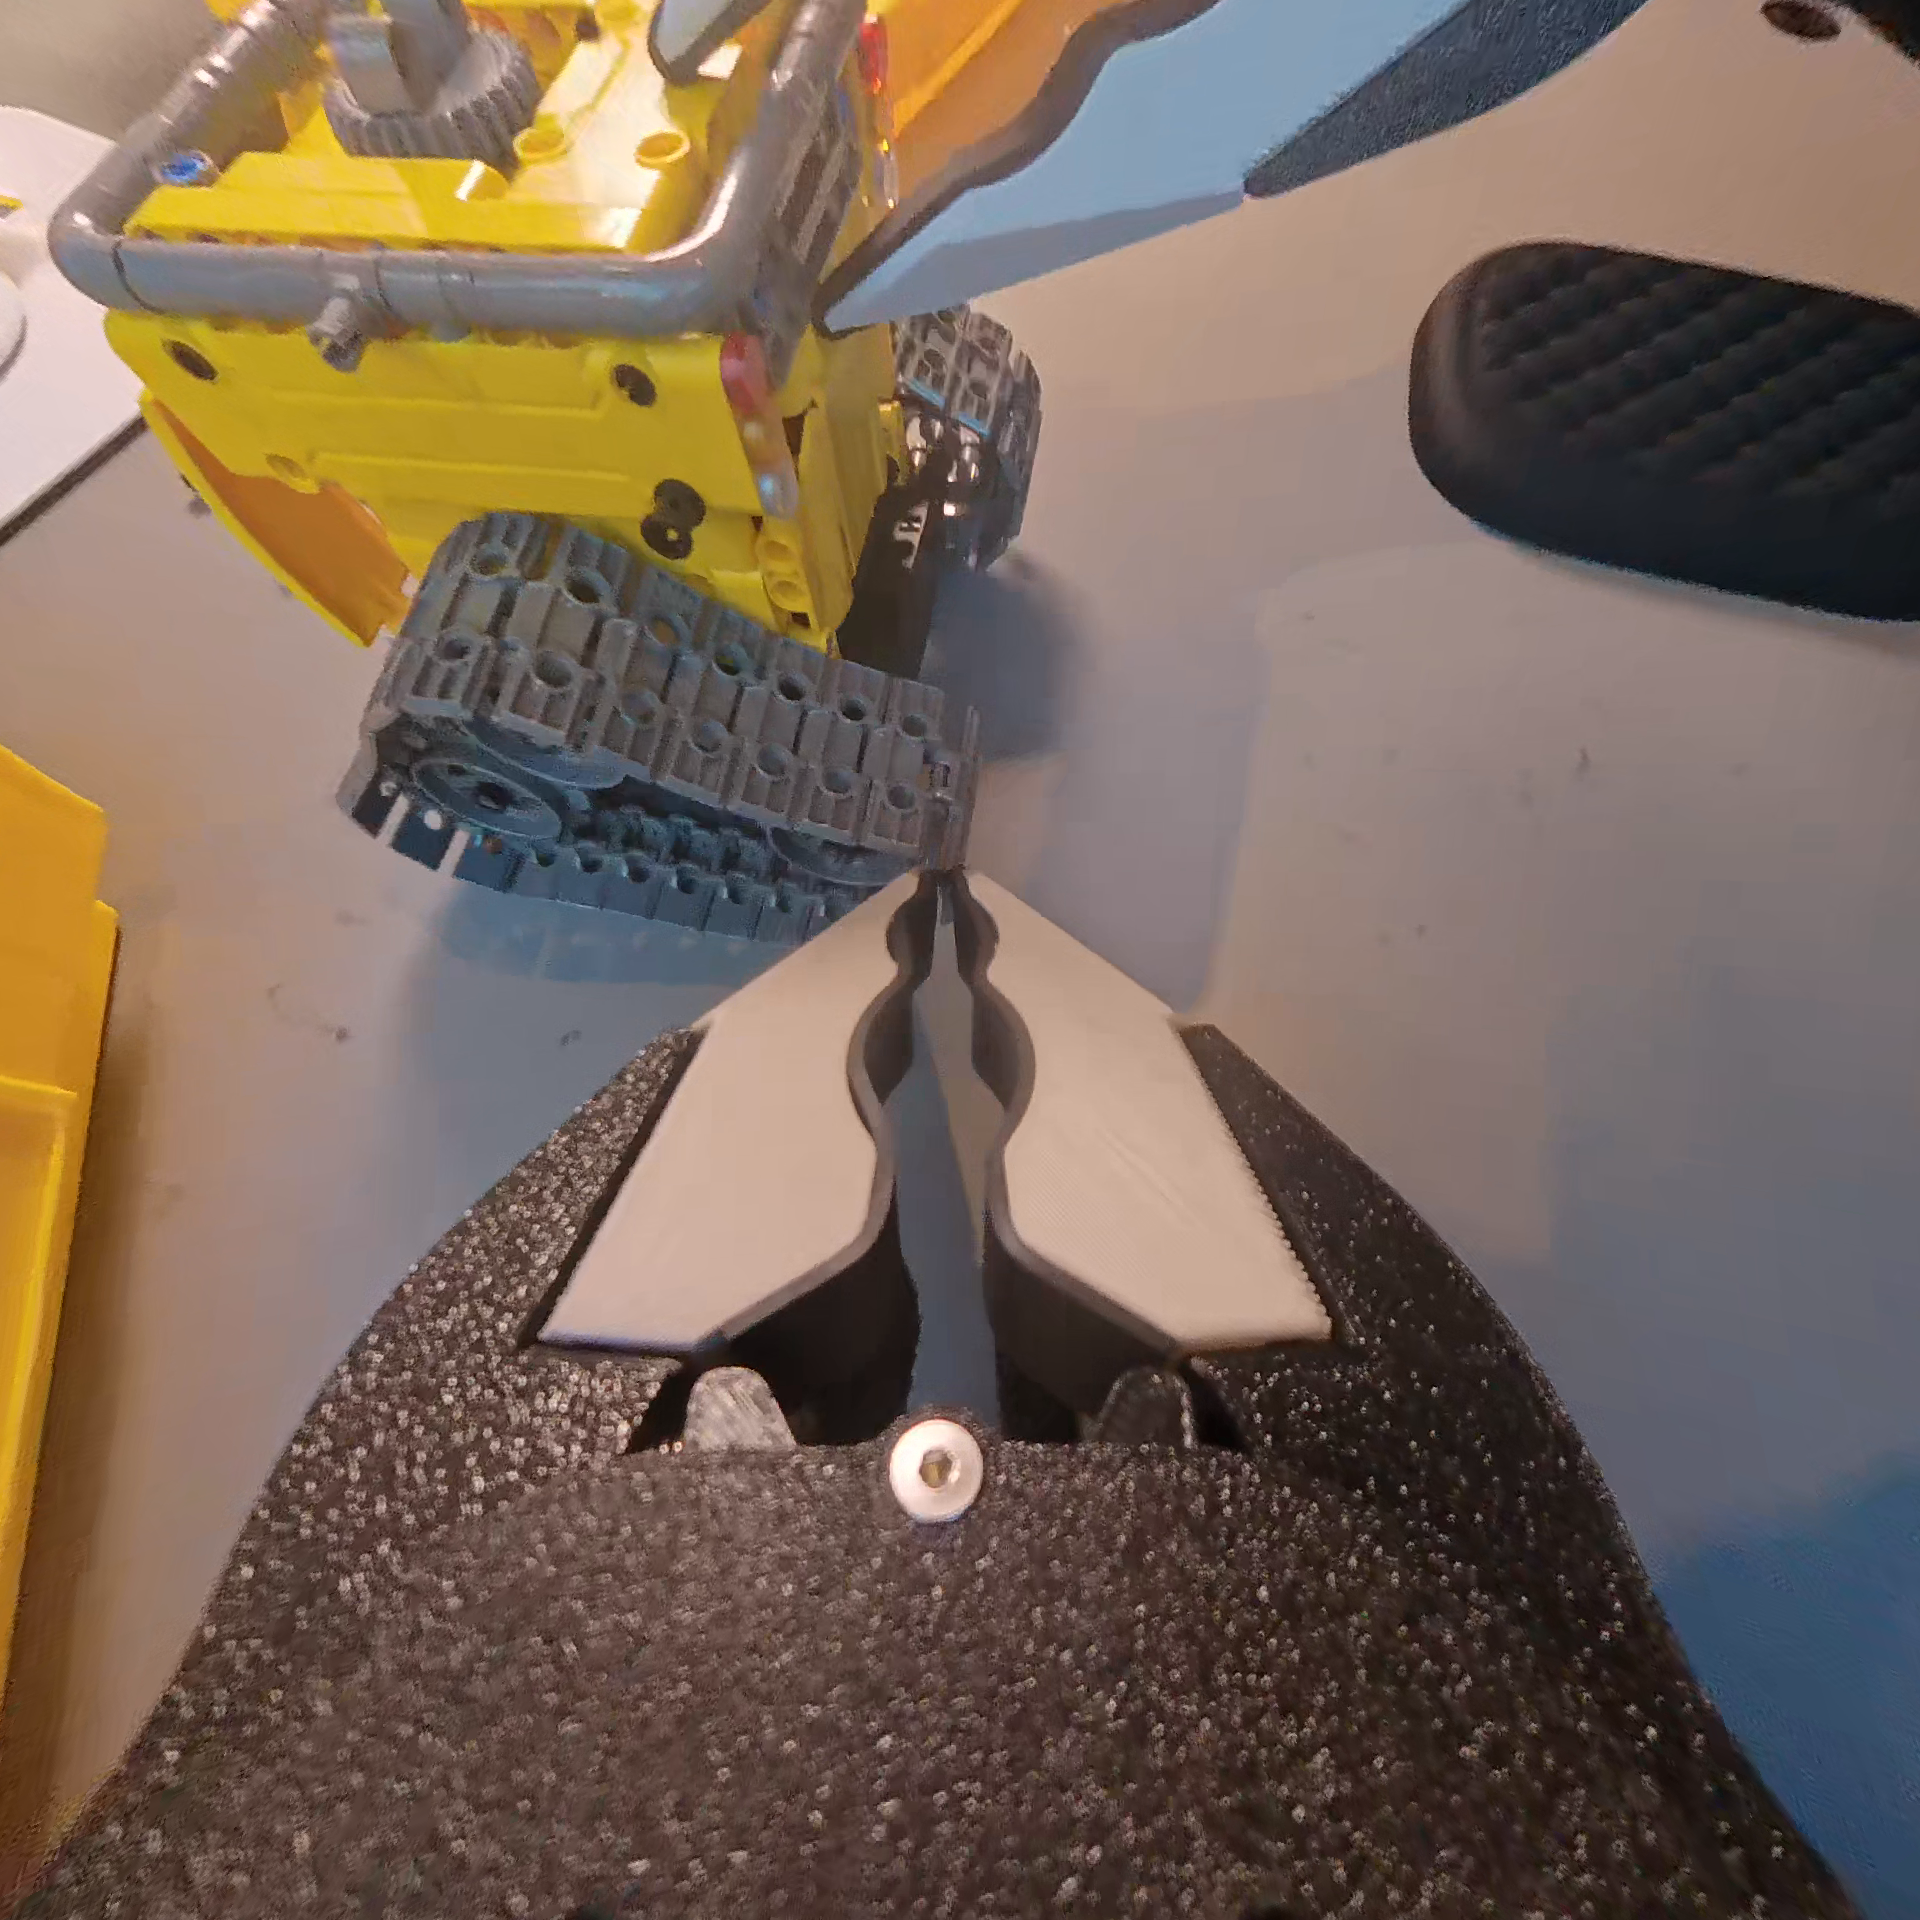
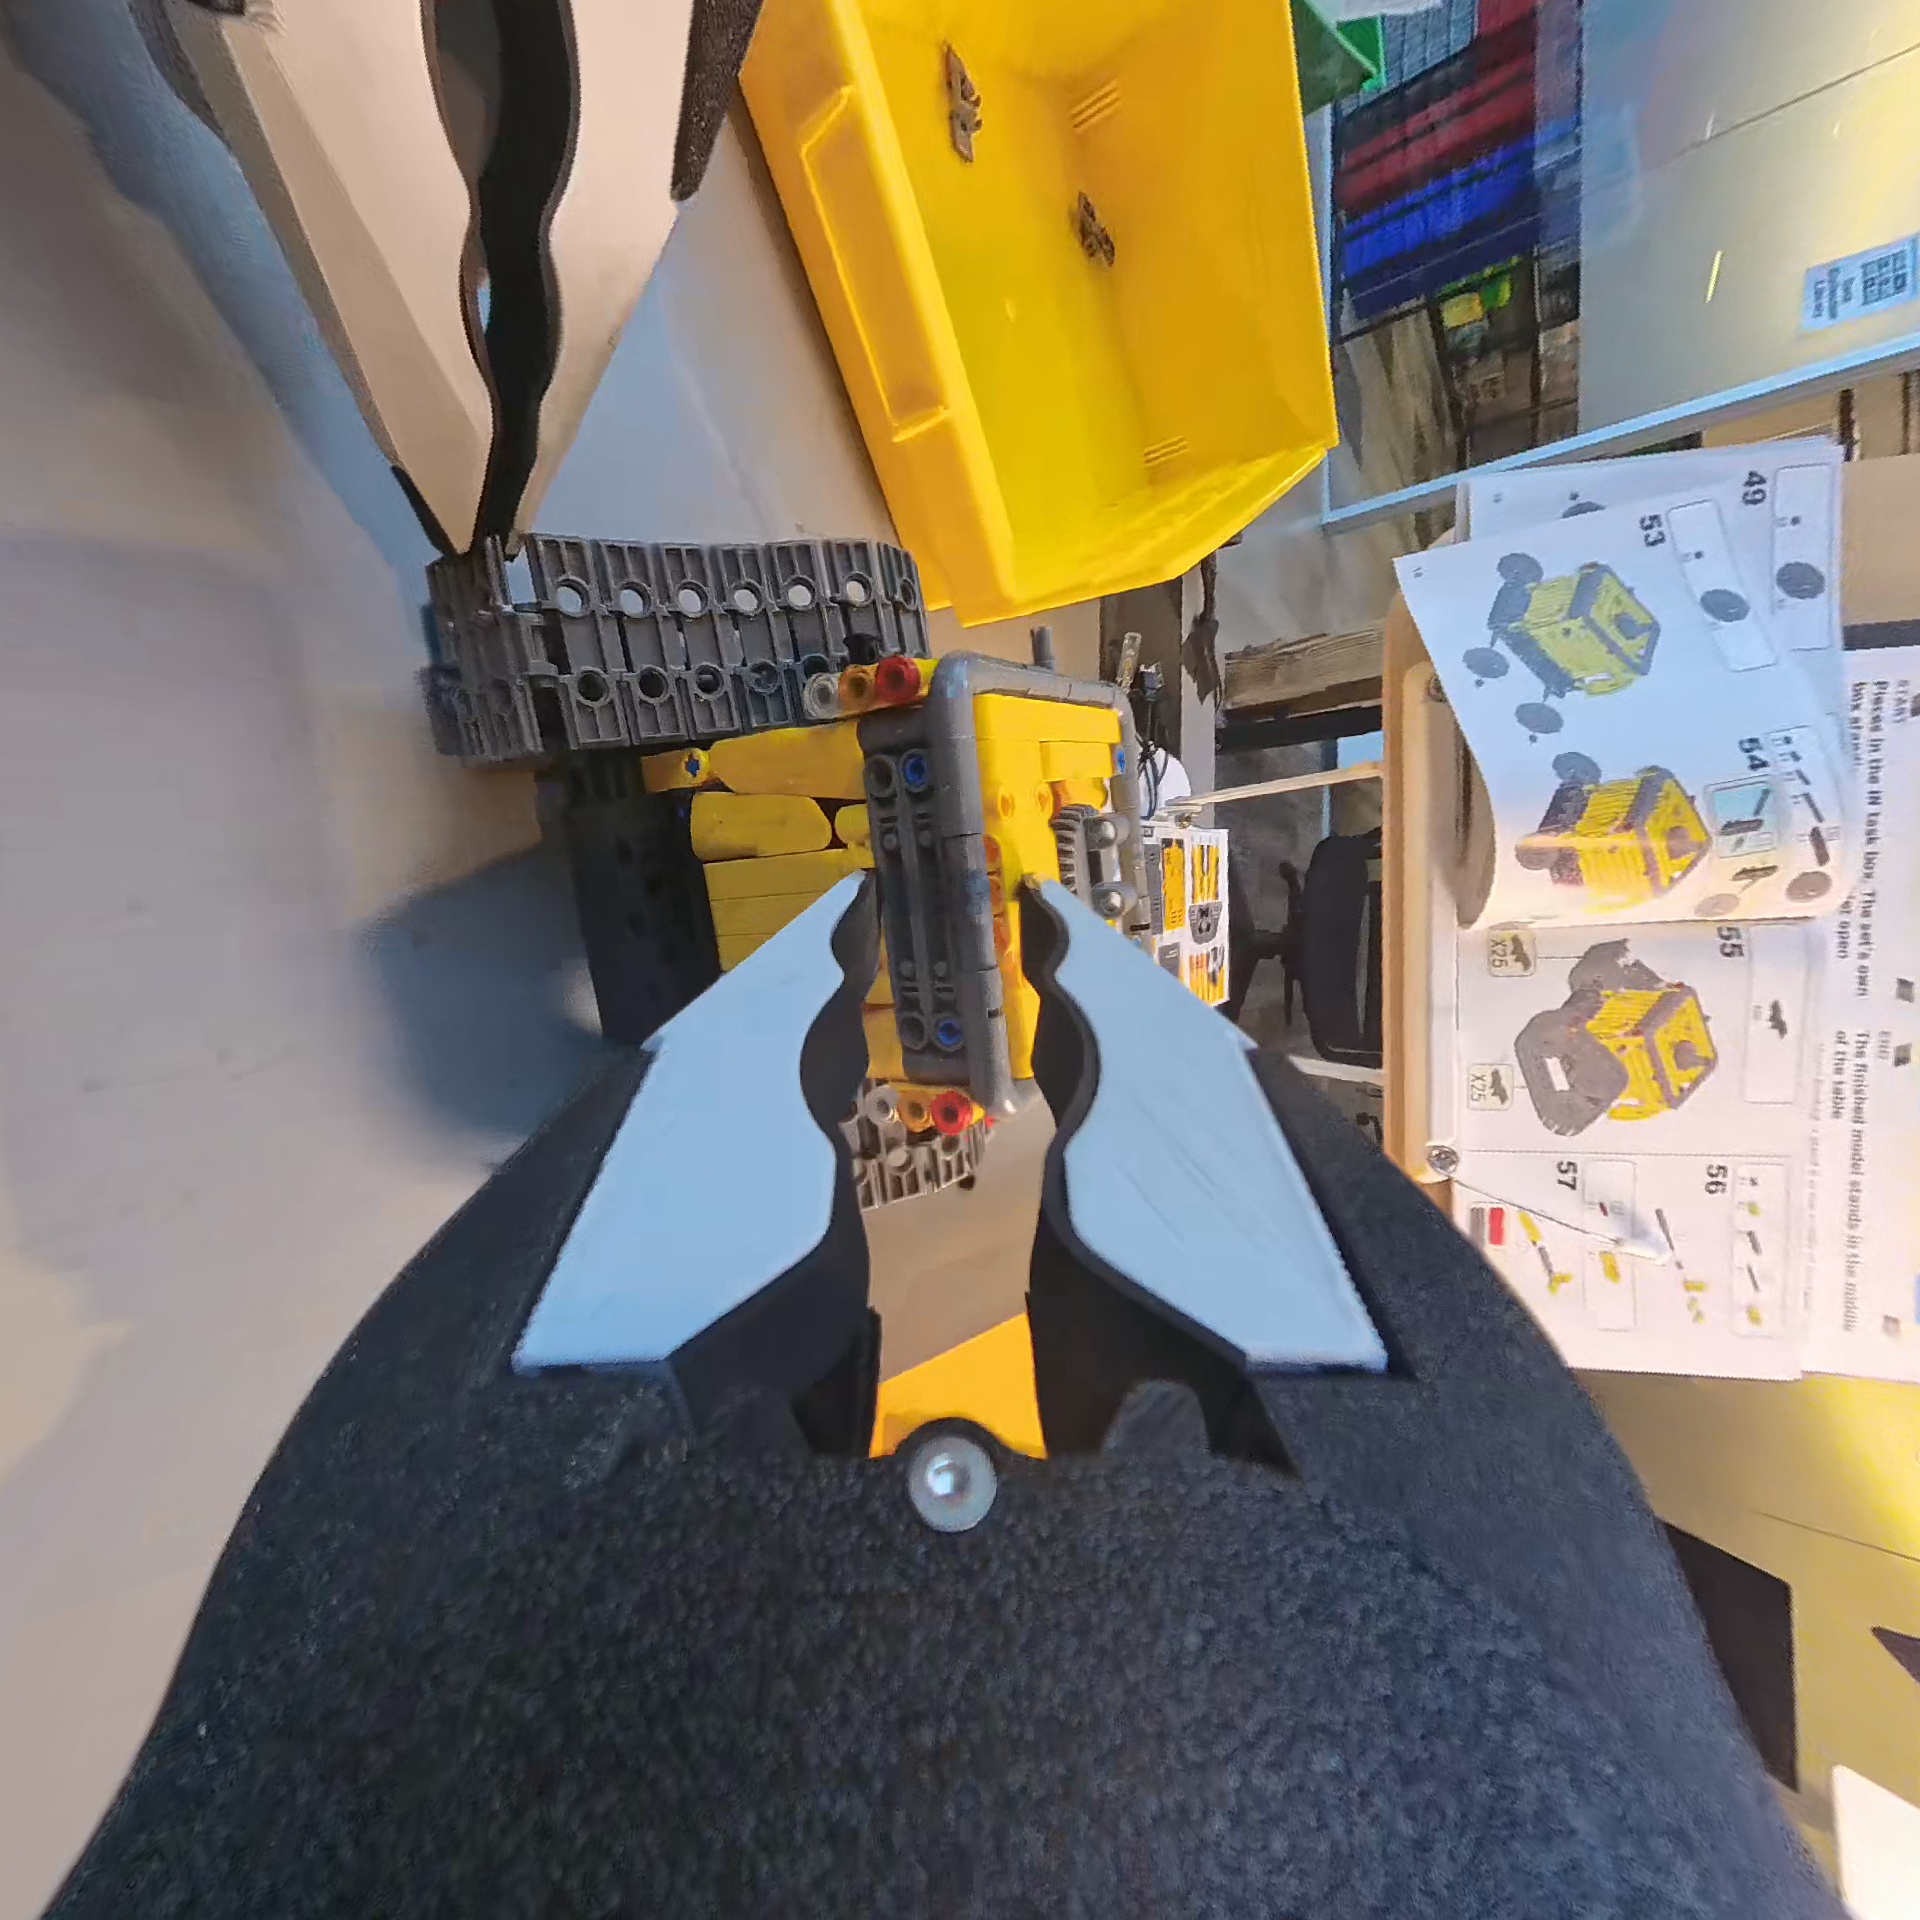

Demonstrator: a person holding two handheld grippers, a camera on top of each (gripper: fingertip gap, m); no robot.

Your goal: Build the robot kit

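Just ahead of the left claw (image 1: 943, 883) sits a yellow brick-built tracked vehicle (image 1: 468, 416) on the pale counter (image 1: 1455, 935). The left claw's tips are pinched together on a loose end link of the grey track (image 1: 665, 748), which stands up right at the tips; the rest of that track runs away to the claw's left front, wrapped round its wheels. To the claw's far left lies the edge of a yellow bin (image 1: 42, 1039), and off to its right front a black textured pad (image 1: 1683, 436) rests on the counter.

The right claw (image 2: 940, 888) is clamped round the vehicle's rear, its two fingers either side of a dark grey beam (image 2: 925, 914) with blue pins and the grey tube frame beside it. The yellow body lies straight ahead of this claw, partly between the fingers, with red and orange pins near the beam's ends. Beyond it the grey track stretches across, met at its end by the other claw coming in from the upper left. A yellow bin (image 2: 1039, 312) lies farther ahead, and printed building instructions (image 2: 1662, 935) hang to the right.
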